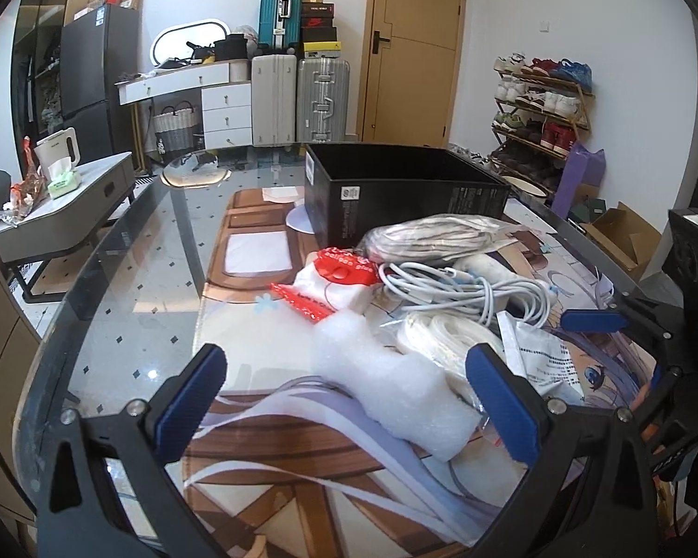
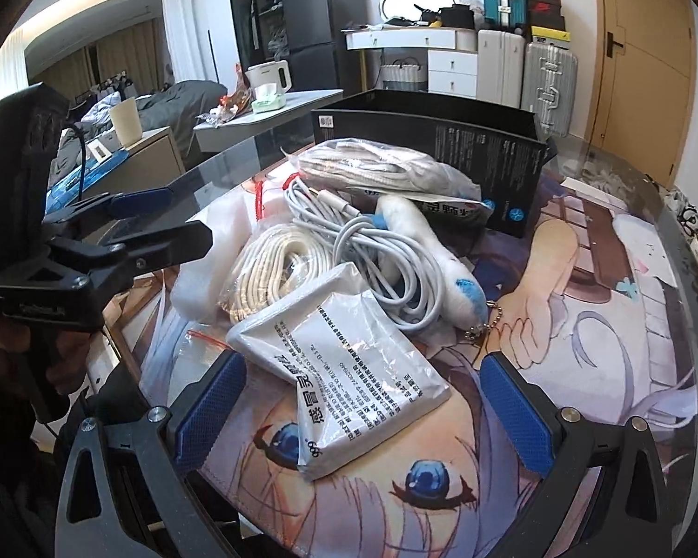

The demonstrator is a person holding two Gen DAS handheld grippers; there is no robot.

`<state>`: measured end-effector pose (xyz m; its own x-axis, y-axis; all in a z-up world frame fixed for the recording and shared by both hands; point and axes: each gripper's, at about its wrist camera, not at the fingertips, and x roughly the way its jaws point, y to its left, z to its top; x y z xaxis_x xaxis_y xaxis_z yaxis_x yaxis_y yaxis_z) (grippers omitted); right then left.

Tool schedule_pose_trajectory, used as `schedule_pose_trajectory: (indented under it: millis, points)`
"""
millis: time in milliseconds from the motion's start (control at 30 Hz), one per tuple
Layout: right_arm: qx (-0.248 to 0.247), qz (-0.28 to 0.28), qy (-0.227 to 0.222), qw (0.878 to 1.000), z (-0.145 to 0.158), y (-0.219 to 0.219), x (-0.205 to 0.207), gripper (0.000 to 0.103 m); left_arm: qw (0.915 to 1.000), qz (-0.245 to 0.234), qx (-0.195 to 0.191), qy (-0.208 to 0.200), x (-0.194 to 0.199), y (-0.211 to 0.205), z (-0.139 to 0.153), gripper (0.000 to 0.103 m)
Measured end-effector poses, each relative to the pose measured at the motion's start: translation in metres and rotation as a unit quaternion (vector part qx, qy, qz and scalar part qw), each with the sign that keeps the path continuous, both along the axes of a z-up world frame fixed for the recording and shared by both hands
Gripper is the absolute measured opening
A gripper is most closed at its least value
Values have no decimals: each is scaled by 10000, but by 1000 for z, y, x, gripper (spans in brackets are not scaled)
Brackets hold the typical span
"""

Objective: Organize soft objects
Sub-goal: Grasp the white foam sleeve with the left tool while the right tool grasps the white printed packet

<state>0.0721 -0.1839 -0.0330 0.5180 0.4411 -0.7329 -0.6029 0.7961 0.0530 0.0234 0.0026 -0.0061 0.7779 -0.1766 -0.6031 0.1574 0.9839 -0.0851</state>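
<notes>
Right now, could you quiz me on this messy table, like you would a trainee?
1. True or false: the black box is full of cables.
2. What lies nearest between the right gripper jaws? A. white packet B. red bag C. kettle
3. What white, soft thing lies between the left gripper jaws?

Key: 1. False; what shows of its inside looks empty. 2. A. 3. The foam wrap.
</notes>
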Motion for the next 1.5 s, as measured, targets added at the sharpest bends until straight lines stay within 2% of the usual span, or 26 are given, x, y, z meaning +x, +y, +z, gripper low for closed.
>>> schedule_pose_trajectory:
  millis: [333,533,633,700,833,1000,1100,1500]
  points:
    - [-148,300,36,9994,-2,6,7,100,9994,-145,37,312,9,-9,-13,101]
    - [-183,487,-46,9986,-1,10,5,84,9986,-360,-177,339,8,-11,-14,81]
    - [-187,538,-73,9984,-1,10,2,77,9980,-497,-221,328,5,-12,-14,64]
    - [-179,543,-100,9983,0,9,-2,71,9972,-591,-257,371,3,-10,-15,49]
    - [-147,472,-160,9987,0,7,-8,61,9967,-573,-400,412,-1,-4,-17,45]
    - [-132,428,-199,9988,1,4,-13,57,9973,-504,-366,396,-3,-1,-17,40]
    - [-117,450,-227,9987,2,4,-16,51,9976,-477,-351,352,-5,-1,-16,37]
    - [-67,429,-379,9983,13,3,-27,49,9982,-447,-366,131,-15,4,1,34]
